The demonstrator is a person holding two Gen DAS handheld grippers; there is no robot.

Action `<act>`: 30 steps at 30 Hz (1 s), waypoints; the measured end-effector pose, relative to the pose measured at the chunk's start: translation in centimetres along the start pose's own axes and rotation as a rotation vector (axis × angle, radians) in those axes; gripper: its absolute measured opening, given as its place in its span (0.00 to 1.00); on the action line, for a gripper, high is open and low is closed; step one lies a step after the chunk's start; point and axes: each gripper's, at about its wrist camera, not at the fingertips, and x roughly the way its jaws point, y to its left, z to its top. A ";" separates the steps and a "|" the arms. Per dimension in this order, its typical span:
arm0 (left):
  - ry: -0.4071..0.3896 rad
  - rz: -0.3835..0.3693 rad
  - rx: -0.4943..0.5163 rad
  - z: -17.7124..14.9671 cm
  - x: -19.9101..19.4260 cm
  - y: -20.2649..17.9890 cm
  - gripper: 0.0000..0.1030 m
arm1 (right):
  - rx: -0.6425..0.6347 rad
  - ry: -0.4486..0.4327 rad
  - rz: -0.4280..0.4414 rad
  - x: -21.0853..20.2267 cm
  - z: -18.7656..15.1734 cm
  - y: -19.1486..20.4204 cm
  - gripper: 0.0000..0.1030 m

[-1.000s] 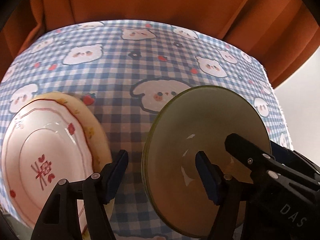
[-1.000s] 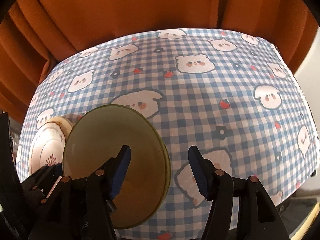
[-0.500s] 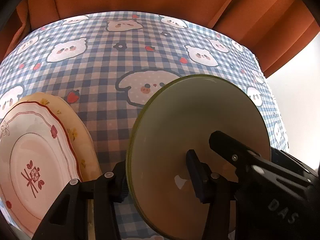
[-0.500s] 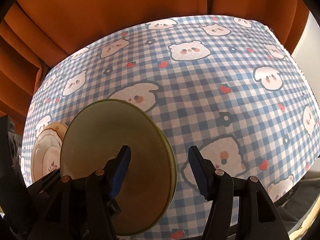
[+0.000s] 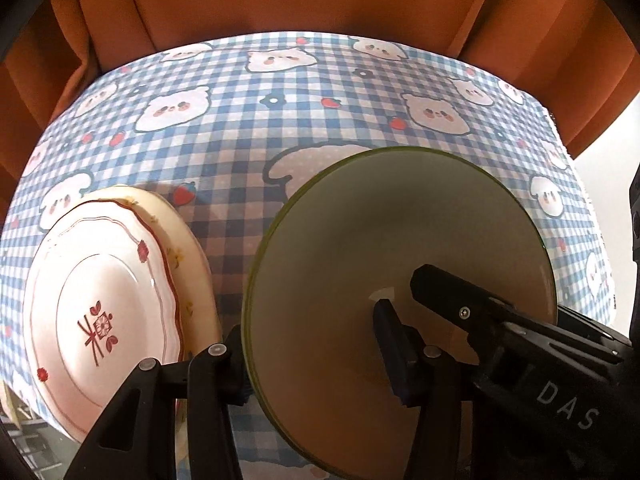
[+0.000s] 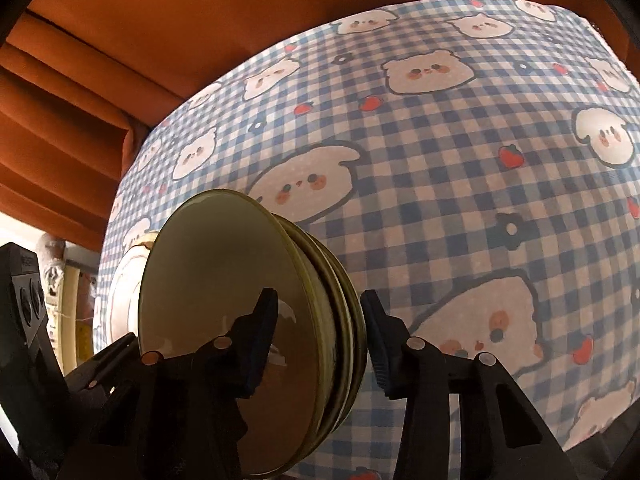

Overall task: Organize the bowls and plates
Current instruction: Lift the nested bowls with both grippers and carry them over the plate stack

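left wrist view showed the left gripper (image 5: 316, 354) pinching the near-left rim of a stack of olive-green bowls (image 5: 400, 280), one finger inside the top bowl and the other outside, tucked under its rim. a second before, those jaws were spread wider with the rim loose between them; they had closed onto it and then held. the right gripper (image 6: 320, 336) reached into the same stack from the other side. in the right wrist view its left finger sat inside the top bowl and its right finger lay outside, against the stacked rims. its jaws had just been closing with the bowl walls between them, and the pads looked pressed on, though the exact contact on the outer side was hard to make out.

the stack looked like three or so nested bowls, resting on the blue checked tablecloth (image 5: 280, 80), roughly in the middle of the table. just to its left, not touching it, lay a pink scalloped plate (image 5: 100, 312) on top of a cream plate (image 5: 192, 248).

my reading: with both sides now gripped, the bowls were ready to be lifted together as one stack, while the plates already seemed gathered. the risk would be the lower bowls slipping out if only the top one were truly clamped.
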 end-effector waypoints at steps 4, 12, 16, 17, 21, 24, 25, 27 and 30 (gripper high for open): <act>0.015 0.037 -0.020 -0.1 -0.3 -0.3 0.49 | -0.027 0.007 0.009 0.0 0.1 0.0 0.43; 0.025 0.053 -0.045 -1.0 -0.9 -1.1 0.46 | -0.041 0.020 0.004 -0.8 -0.4 -0.5 0.43; 0.032 0.047 -0.060 -1.4 -1.2 -1.4 0.46 | -0.056 0.018 -0.014 -1.6 -1.0 -0.6 0.43; 0.032 0.047 -0.059 -1.5 -1.3 -1.6 0.46 | -0.054 0.019 -0.015 -1.7 -1.0 -0.6 0.43; 0.017 0.039 -0.058 -1.6 -2.3 -2.0 0.46 | -0.051 0.013 -0.018 -2.8 -1.5 -0.7 0.43; -0.005 0.036 -0.056 -1.4 -3.5 -2.4 0.46 | -0.058 -0.008 -0.021 -4.1 -1.6 -0.5 0.43; -0.009 0.036 -0.055 -1.5 -3.8 -2.5 0.46 | -0.059 -0.016 -0.020 -4.6 -1.6 -0.3 0.43; -0.020 0.035 -0.052 -1.4 -4.7 -2.7 0.46 | -0.060 -0.029 -0.018 -5.6 -1.6 -0.1 0.43; -0.034 0.037 -0.039 -1.5 -6.0 -2.8 0.46 | -0.055 -0.043 -0.015 -7.0 -1.8 0.1 0.43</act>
